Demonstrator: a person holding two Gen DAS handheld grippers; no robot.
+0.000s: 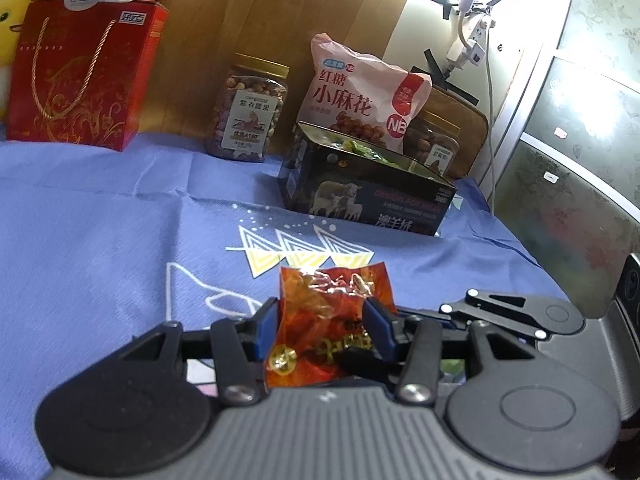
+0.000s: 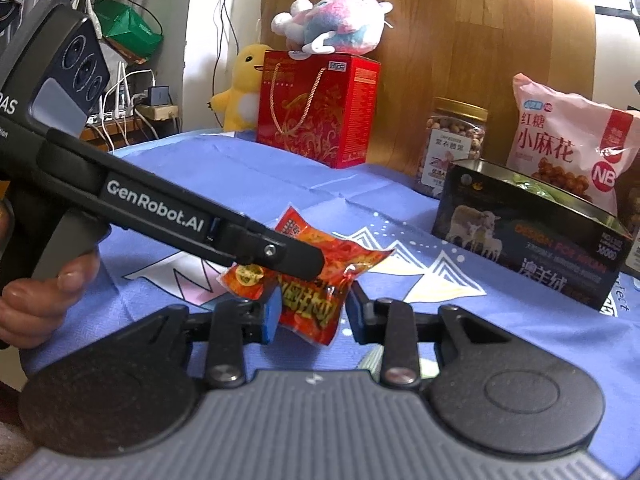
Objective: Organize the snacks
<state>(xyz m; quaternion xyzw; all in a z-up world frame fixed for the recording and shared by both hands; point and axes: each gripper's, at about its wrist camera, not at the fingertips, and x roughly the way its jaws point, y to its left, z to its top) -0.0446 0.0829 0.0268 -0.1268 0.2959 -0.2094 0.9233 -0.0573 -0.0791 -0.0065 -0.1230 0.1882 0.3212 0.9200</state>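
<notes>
A red snack packet (image 1: 328, 312) hangs above the blue tablecloth (image 1: 100, 220), and my left gripper (image 1: 322, 312) is shut on it, blue pads pressing both sides. In the right wrist view the same packet (image 2: 316, 292) sits between the blue pads of my right gripper (image 2: 314, 308), which also close on it. The left gripper's finger (image 2: 280, 252) reaches in from the left across the packet's top. The right gripper's black linkage (image 1: 500, 312) shows at the right. An open dark tin box (image 1: 368, 196) (image 2: 532, 248) with green-wrapped snacks stands further back.
Behind the tin stand a pink snack bag (image 1: 360, 92), a jar of nuts (image 1: 248, 116) and a second jar (image 1: 436, 140). A red gift box (image 2: 316, 108) carries a plush toy (image 2: 332, 28); a yellow plush (image 2: 240, 88) sits beside it. A hand (image 2: 40, 292) holds the left gripper's handle.
</notes>
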